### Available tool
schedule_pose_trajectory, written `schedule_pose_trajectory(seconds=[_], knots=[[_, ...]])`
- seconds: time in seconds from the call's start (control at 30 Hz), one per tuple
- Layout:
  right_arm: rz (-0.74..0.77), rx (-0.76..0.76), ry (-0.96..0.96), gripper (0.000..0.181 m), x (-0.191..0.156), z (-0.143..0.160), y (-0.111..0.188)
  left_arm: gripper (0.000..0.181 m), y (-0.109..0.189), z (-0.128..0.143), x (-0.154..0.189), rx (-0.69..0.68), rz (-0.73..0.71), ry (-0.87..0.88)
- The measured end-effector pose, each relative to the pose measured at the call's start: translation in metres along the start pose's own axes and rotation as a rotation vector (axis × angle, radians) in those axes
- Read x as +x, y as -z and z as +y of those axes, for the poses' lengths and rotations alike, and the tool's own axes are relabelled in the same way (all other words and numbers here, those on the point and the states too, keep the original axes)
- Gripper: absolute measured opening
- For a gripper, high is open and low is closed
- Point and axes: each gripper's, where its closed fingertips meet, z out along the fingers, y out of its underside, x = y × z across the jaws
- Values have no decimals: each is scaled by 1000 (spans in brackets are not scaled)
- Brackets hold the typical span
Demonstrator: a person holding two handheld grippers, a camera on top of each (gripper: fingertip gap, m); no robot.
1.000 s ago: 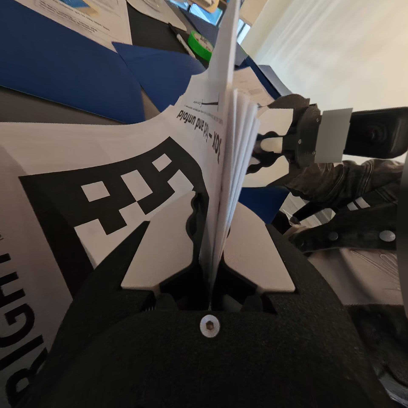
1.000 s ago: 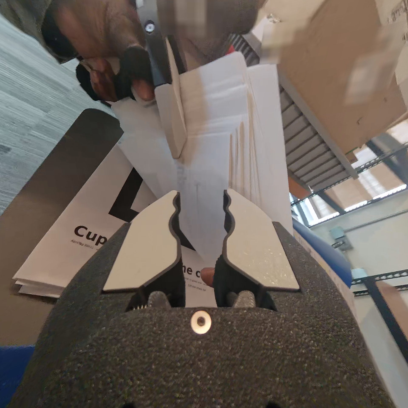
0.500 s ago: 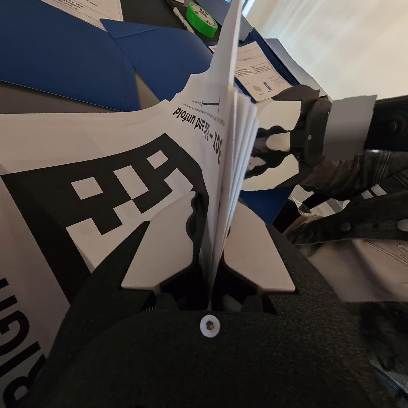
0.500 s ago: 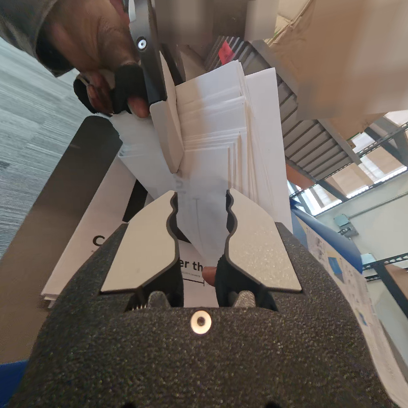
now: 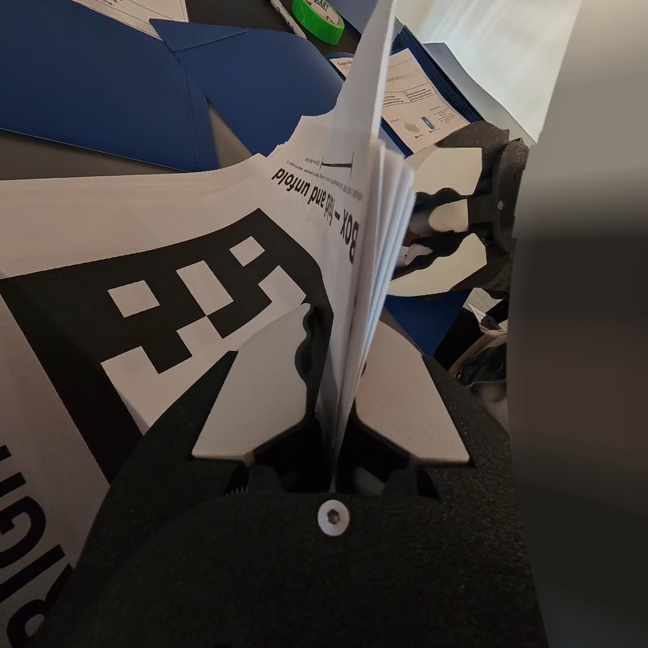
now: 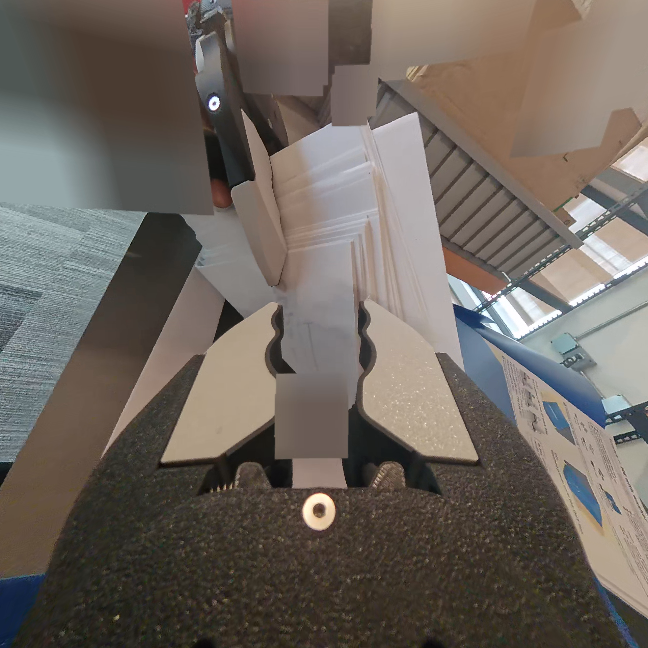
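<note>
My left gripper (image 5: 342, 336) is shut on a stack of white paper sheets (image 5: 382, 217) and holds it upright, edge-on, above the table. My right gripper (image 6: 321, 315) is open, and the near lower edge of the paper stack (image 6: 333, 210) reaches in between its jaws without being clamped. In the left wrist view the right gripper (image 5: 426, 219) stands at the stack's far side with its fingers apart. In the right wrist view one finger of the left gripper (image 6: 261, 217) presses on the stack's left face.
A large printed sheet with a black-and-white marker (image 5: 175, 280) lies on the dark table (image 6: 115, 298). Blue folders (image 5: 105, 87), a green tape roll (image 5: 317, 21) and a printed sheet on stacked blue folders (image 5: 413, 94) lie beyond. Another printed sheet (image 6: 578, 438) lies at the right. There is about 4 centimetres between the tips of the two grippers.
The right gripper has moved in on the stack, so the sheets reach deeper between its open jaws. The left gripper keeps its hold, and the stack stands a little more upright.
</note>
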Motion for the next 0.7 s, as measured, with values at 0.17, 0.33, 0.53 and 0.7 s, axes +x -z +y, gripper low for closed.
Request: schedule_pose_trajectory(seconds=[0.17, 0.33, 0.53, 0.7], knots=[[-18, -5, -15, 41, -2, 2, -1, 17, -1, 1, 0, -6, -3, -5], [-66, 23, -77, 37, -4, 0, 4, 17, -1, 2, 0, -13, -4, -8], [-207, -7, -189, 41, -11, 5, 7, 17, -5, 8, 2, -51, -8, -36], [-421, -53, -302, 35, -14, 6, 17, 17, -8, 13, 3, -86, -19, -81]])
